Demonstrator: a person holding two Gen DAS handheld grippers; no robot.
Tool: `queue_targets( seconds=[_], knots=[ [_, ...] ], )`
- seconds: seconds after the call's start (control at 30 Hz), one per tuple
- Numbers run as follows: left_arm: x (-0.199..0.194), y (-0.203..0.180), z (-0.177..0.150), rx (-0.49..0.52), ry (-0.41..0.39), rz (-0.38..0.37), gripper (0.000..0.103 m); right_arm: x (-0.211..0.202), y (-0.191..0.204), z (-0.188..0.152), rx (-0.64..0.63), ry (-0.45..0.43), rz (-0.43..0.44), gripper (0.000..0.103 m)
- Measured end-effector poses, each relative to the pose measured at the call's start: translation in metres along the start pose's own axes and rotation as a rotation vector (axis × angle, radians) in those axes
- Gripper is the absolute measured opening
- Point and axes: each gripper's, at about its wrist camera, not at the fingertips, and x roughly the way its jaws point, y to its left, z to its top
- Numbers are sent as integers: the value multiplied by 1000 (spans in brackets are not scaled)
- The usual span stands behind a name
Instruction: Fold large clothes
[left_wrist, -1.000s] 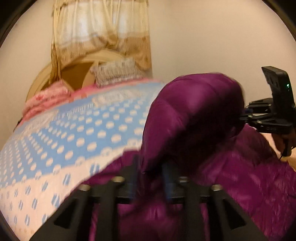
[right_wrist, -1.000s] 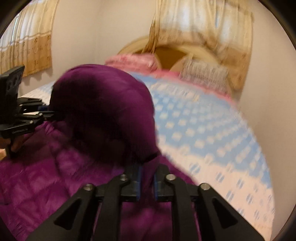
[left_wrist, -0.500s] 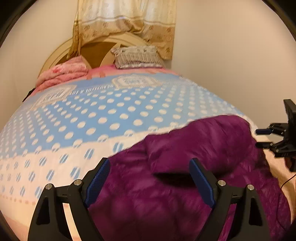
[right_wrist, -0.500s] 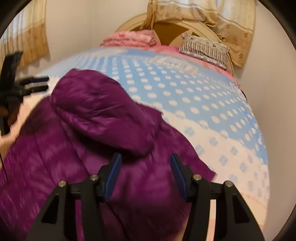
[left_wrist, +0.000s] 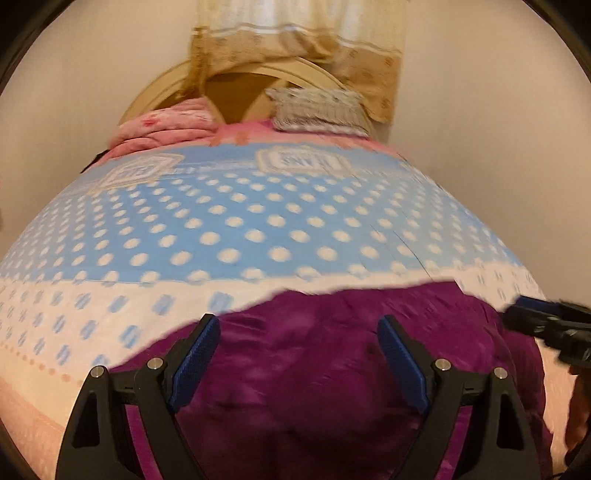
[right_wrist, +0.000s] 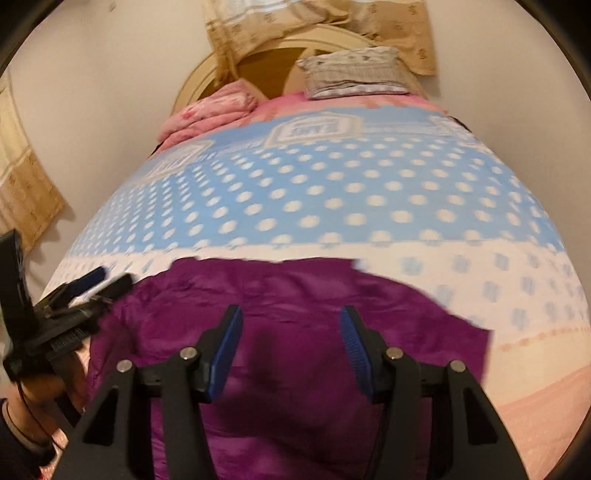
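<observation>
Both grippers have let go and drawn back since a second ago, when each was pinched onto the raised purple fold; half a second ago the fold was dropping and bulged high, and now the purple puffer jacket (left_wrist: 332, 369) lies flattened on the near end of the bed, its far edge across the white band of the polka-dot bedspread (left_wrist: 236, 229); its long axis seems to run across the bed, left to right, though the near end is cut off by the frame, so which end is collar or hem cannot be told; in the left wrist view the left gripper (left_wrist: 295, 360) stands with its jaws spread wide, blue pads (left_wrist: 195, 358) apart and nothing between them, hovering just over the jacket's near part; at the right edge the right gripper (left_wrist: 546, 328) shows only in part, over the jacket's right end; in the right wrist view the left gripper (right_wrist: 99, 282) sits at the left, held in the person's hand (right_wrist: 40, 391), beside the jacket's left edge; the right gripper (right_wrist: 291, 347) is likewise wide open and empty above the jacket (right_wrist: 295, 295), whose right corner (right_wrist: 469, 336) reaches onto the white band; beyond, a folded pink quilt (right_wrist: 210, 110) and a grey patterned pillow (right_wrist: 354, 72) rest by the headboard (right_wrist: 266, 59), with curtains (right_wrist: 325, 18) behind.
</observation>
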Motion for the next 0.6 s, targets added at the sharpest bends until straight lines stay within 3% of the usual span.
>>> queue_targets(
  seconds=[0.1, 0.27, 0.4, 0.6],
  knots=[
    [15, -16, -25, 55, 54, 24, 87, 19, 9, -22, -27, 41, -31, 57],
    [36, -12, -54, 26, 113, 28, 87, 40, -3, -56, -28, 68, -64, 53],
    [49, -9, -66, -4, 157, -9, 87, 42, -10, -65, -16, 48, -60, 53],
    [51, -11, -72, -31, 162, -4, 89, 49, -2, -74, -44, 7, -99, 53]
  ],
)
